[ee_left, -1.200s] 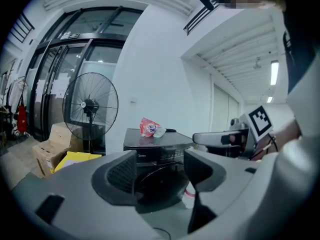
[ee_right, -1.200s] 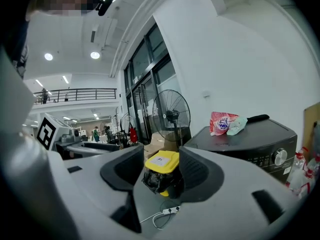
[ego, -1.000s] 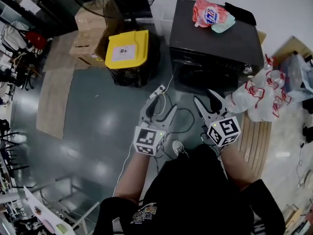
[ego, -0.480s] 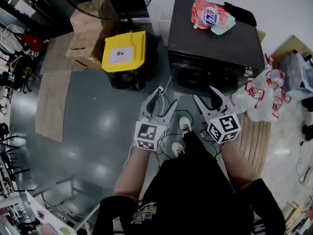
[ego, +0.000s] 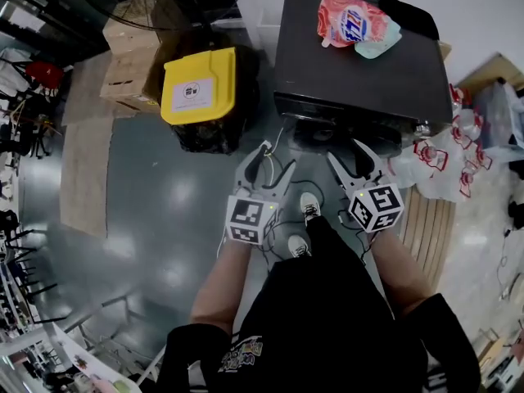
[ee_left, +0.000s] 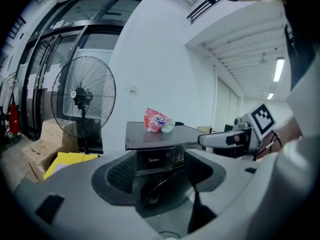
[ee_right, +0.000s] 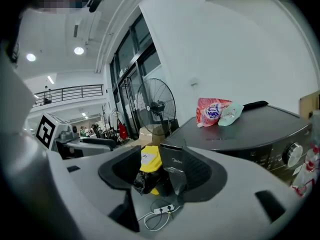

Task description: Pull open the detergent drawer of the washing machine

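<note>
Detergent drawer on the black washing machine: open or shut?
Shut: the detergent drawer's dark front sits flush with the black washing machine's face in the left gripper view.

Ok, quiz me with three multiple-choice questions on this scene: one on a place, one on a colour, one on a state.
1. Where is the pink pouch? A on the floor; B on the washer; C on the fan.
2. What colour is the bin lid? A blue; B yellow; C red.
3. How is the left gripper? A shut on a cable; B shut on the pouch; C open, empty.
Answers: 1 B, it lies on the washer's dark top. 2 B, plainly yellow. 3 C, its jaws stand apart, gripping nothing.
</note>
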Available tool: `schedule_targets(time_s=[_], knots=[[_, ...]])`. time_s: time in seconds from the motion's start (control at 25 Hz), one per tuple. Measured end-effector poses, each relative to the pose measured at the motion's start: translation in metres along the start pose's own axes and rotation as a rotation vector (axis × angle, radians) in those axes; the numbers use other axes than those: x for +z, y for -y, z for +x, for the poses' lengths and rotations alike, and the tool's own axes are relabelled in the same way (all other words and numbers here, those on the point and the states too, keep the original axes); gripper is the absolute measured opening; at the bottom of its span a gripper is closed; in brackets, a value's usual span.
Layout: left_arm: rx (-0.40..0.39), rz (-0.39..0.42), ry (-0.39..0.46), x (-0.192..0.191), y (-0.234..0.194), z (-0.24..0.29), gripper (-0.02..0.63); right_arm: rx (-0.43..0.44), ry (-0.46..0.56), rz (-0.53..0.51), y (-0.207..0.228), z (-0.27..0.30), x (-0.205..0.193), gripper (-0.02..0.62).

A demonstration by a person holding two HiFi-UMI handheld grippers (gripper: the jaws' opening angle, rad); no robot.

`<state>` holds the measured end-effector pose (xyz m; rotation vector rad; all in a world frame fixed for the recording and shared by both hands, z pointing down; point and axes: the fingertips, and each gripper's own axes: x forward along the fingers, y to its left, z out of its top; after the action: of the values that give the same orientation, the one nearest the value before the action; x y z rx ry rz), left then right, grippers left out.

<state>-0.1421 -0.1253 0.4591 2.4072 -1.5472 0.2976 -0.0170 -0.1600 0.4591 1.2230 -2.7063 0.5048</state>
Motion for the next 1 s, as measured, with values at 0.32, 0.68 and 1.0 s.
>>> schedule_targets(time_s=[0.32, 0.68, 1.0], knots=[[-0.008, 0.004, -0.066, -0.018, -0.030, 0.062, 0.267, -0.042, -0.062, 0.055, 0.050, 0.044, -0.021, 0.267], [0.002, -0.011, -0.142, -0.044, -0.062, 0.112, 0.267, -0.081, -0.131, 0.132, 0.086, 0.078, -0.051, 0.267], [0.011, -0.019, -0.185, -0.057, -0.087, 0.147, 0.267, -0.099, -0.194, 0.165, 0.108, 0.099, -0.075, 0.273]])
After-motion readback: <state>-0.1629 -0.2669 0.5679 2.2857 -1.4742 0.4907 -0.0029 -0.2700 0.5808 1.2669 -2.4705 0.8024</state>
